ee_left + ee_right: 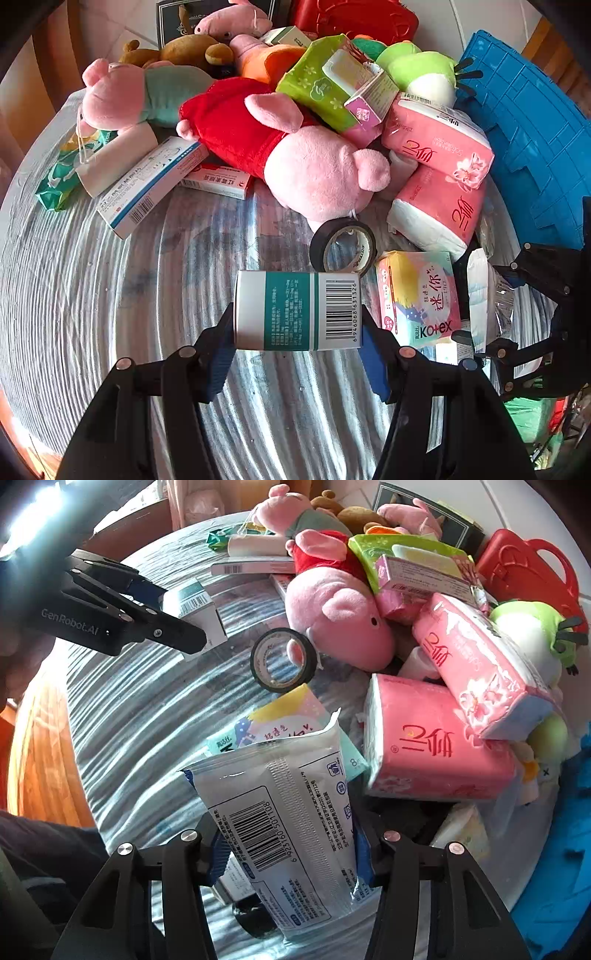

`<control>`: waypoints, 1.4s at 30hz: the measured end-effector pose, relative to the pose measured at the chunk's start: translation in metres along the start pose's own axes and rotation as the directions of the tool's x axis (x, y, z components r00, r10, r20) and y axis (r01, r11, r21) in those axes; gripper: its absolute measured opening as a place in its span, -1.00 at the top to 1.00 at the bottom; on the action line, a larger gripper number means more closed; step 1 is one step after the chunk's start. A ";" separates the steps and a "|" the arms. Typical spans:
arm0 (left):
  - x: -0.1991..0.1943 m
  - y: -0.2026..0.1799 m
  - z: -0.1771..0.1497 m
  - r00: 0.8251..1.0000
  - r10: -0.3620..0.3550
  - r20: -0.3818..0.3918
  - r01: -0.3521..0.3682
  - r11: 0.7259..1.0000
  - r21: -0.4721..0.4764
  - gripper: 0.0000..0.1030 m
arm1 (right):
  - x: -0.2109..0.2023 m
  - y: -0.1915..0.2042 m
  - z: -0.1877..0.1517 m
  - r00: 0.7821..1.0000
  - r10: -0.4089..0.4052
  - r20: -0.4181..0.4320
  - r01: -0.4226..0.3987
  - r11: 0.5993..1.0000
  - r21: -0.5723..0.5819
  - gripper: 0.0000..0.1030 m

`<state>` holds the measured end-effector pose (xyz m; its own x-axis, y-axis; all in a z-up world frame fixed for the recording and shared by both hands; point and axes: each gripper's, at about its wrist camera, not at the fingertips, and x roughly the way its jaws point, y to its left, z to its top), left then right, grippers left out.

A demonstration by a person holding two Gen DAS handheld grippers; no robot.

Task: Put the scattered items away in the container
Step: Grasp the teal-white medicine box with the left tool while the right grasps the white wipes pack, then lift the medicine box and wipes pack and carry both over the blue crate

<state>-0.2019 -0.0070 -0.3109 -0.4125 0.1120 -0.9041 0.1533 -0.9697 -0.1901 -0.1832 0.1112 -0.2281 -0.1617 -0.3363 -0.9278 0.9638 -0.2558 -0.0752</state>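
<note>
Gripping a teal-and-white box (297,310), the left gripper (297,332) is showing its barcode, while the right gripper (288,853) is clamping a wipes pack (284,830).

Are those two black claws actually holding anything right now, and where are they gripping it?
Yes. The left gripper clamps a small white-and-green box by its two ends. The right gripper pinches a white plastic packet across its side edges.
</note>
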 end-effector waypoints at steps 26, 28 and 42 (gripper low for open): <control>-0.110 -0.022 0.047 0.981 0.064 0.181 -0.079 0.994 0.078 -0.15 | -0.120 -0.036 0.007 0.984 -0.120 0.129 0.097 0.981 0.170 -0.01; -0.119 -0.027 0.053 0.977 0.065 0.201 -0.083 0.993 0.082 -0.15 | -0.130 -0.040 0.005 0.981 -0.136 0.137 0.110 0.977 0.183 -0.01; -0.185 -0.078 0.098 0.949 0.064 0.309 -0.108 0.986 0.130 -0.15 | -0.228 -0.065 -0.003 0.938 -0.238 0.250 0.172 0.950 0.260 -0.01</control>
<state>-0.2257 0.0265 -0.0917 -0.6591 -0.0223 -0.7517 0.0792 -0.9961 -0.0399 -0.2081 0.2070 -0.0129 -0.4345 -0.4812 -0.7614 0.8327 -0.5368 -0.1359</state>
